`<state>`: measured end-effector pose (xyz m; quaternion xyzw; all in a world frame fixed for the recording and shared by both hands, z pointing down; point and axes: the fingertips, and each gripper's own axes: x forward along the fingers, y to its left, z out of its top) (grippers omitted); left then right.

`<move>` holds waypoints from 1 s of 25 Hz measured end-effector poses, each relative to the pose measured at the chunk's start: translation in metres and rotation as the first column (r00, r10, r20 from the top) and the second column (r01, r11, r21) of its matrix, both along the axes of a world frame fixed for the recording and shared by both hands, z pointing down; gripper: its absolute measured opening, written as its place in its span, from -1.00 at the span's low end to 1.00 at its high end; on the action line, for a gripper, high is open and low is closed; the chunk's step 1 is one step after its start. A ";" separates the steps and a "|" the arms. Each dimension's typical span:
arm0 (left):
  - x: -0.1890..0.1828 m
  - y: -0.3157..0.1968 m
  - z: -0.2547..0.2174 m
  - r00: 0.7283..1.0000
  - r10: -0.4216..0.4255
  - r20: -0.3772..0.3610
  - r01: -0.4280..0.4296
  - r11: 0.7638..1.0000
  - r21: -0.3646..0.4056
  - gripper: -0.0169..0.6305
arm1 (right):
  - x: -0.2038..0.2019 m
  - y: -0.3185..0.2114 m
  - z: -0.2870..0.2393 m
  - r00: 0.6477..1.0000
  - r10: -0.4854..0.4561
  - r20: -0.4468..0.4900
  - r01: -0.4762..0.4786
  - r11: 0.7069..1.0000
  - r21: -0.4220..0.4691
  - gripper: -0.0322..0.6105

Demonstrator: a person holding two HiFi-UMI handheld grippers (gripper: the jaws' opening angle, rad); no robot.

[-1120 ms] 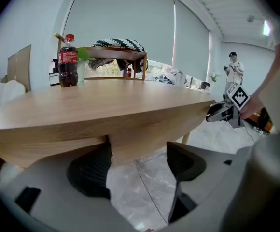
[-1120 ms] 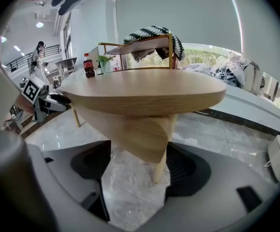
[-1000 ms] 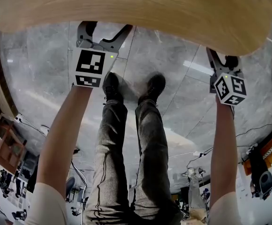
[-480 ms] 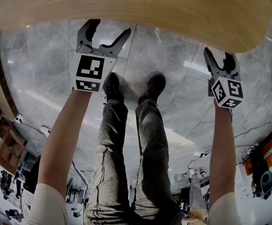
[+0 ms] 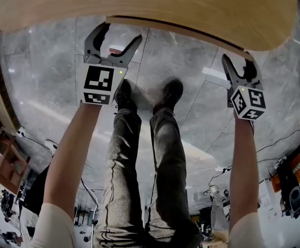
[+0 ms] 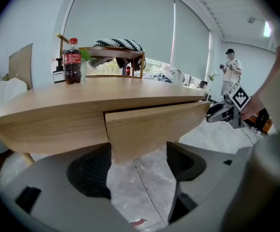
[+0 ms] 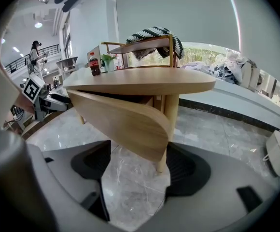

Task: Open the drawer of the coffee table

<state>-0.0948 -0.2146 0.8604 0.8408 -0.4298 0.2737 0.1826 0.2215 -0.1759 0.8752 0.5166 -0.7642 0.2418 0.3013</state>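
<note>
The drawer (image 6: 149,127) stands a little way out of the front of the desk (image 6: 48,112). A dark gap shows along its top edge in the head view, and its curved wooden front juts forward of the desk's rim in both gripper views. So the opening looks begun but far from finished; most of the pull seems left to do.

The left gripper (image 5: 120,32) is released, jaws wide apart, just below and near the drawer's left end, whose lower corner shows above the gap between the jaws. The right gripper (image 5: 238,61) is likewise released at the drawer's right end, with the front's rounded tip hanging above its spread jaws. Neither is grasping anything.

On the far left of the desk top stand a cola bottle (image 6: 73,62) and a small dark bottle (image 6: 59,74). Beyond them a rack carries a striped cloth (image 6: 118,44).

The floor (image 5: 191,61) is glossy grey marble, and the person's shoes (image 5: 122,94) are planted near the desk. Large shaded windows close the far side of the room, and another person (image 6: 230,71) stands far off to the right.
</note>
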 end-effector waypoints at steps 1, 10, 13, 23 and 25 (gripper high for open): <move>0.000 0.002 0.001 1.000 -0.002 0.000 0.002 1.000 0.000 0.22 | 0.000 0.002 0.001 1.000 0.003 0.001 -0.003 1.000 0.000 0.27; -0.002 0.019 -0.001 1.000 -0.018 0.004 0.018 1.000 -0.004 0.21 | -0.002 0.020 -0.001 1.000 0.009 0.006 -0.009 1.000 -0.004 0.27; -0.003 0.022 0.000 1.000 -0.019 0.006 0.019 1.000 -0.009 0.21 | -0.003 0.023 -0.001 1.000 0.015 0.012 -0.015 1.000 -0.006 0.27; -0.005 0.034 0.001 0.999 -0.038 0.004 0.038 0.999 -0.010 0.20 | -0.005 0.036 -0.001 0.999 0.035 0.020 -0.035 0.999 -0.006 0.27; -0.004 0.039 0.001 0.999 -0.040 0.004 0.040 0.999 -0.012 0.20 | -0.004 0.041 0.000 0.999 0.036 0.019 -0.036 0.999 -0.007 0.27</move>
